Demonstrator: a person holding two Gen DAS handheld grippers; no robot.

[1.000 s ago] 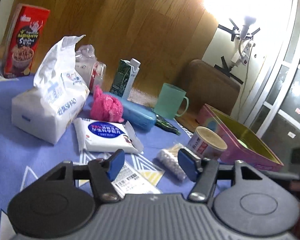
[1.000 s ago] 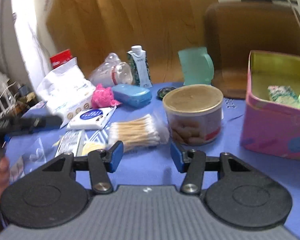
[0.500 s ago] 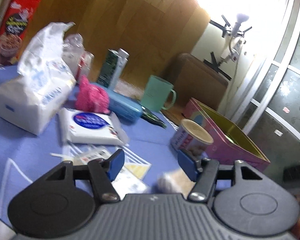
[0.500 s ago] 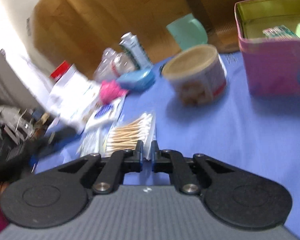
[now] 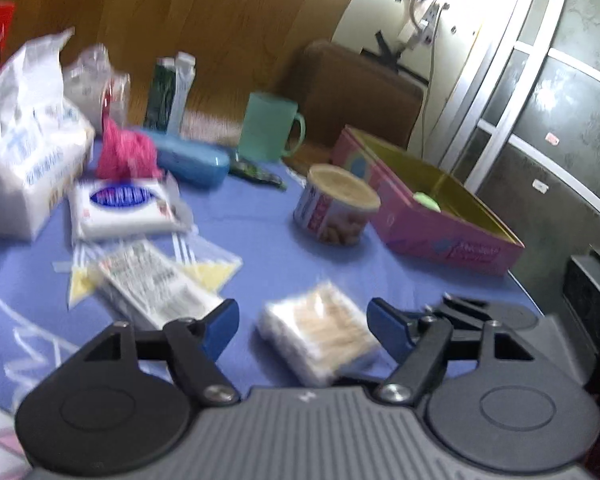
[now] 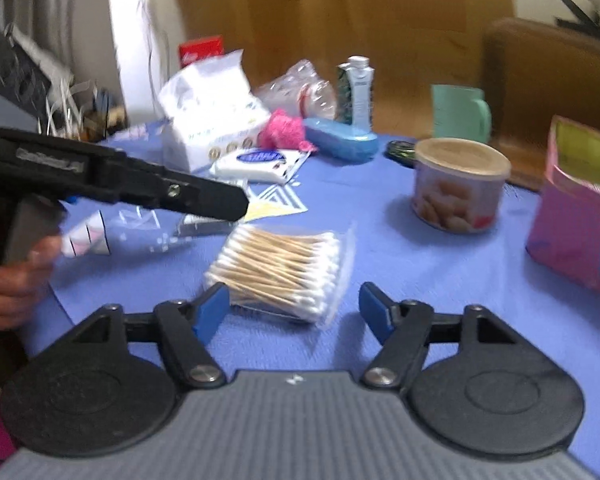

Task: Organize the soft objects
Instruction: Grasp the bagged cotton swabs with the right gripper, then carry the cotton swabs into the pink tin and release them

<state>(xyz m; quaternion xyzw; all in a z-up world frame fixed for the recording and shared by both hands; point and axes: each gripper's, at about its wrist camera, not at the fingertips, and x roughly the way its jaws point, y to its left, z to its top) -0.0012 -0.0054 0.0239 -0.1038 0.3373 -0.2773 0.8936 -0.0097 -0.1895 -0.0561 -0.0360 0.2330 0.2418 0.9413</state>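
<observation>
A clear bag of cotton swabs (image 6: 284,268) lies on the blue cloth, just ahead of my open right gripper (image 6: 294,308); it also shows in the left wrist view (image 5: 320,332), between the open fingers of my left gripper (image 5: 302,330). Both grippers hold nothing. A pink fluffy cloth (image 5: 126,154), a flat white wipes pack (image 5: 124,204) and a big white tissue pack (image 5: 24,152) lie at the far left. The pink box (image 5: 440,232) stands at the right with a green item inside. The left gripper's body crosses the right wrist view (image 6: 120,184).
A round cookie tin (image 6: 458,184), a blue case (image 5: 192,162), a teal mug (image 5: 270,128), a green carton (image 5: 170,92), a crumpled plastic bottle (image 5: 96,84) and flat sachets (image 5: 152,280) are on the table. A brown chair (image 5: 360,92) stands behind.
My right gripper has shut on the swab bag, dragged it nearer, then opened and let it go. My left gripper has swung right over the swab bag.
</observation>
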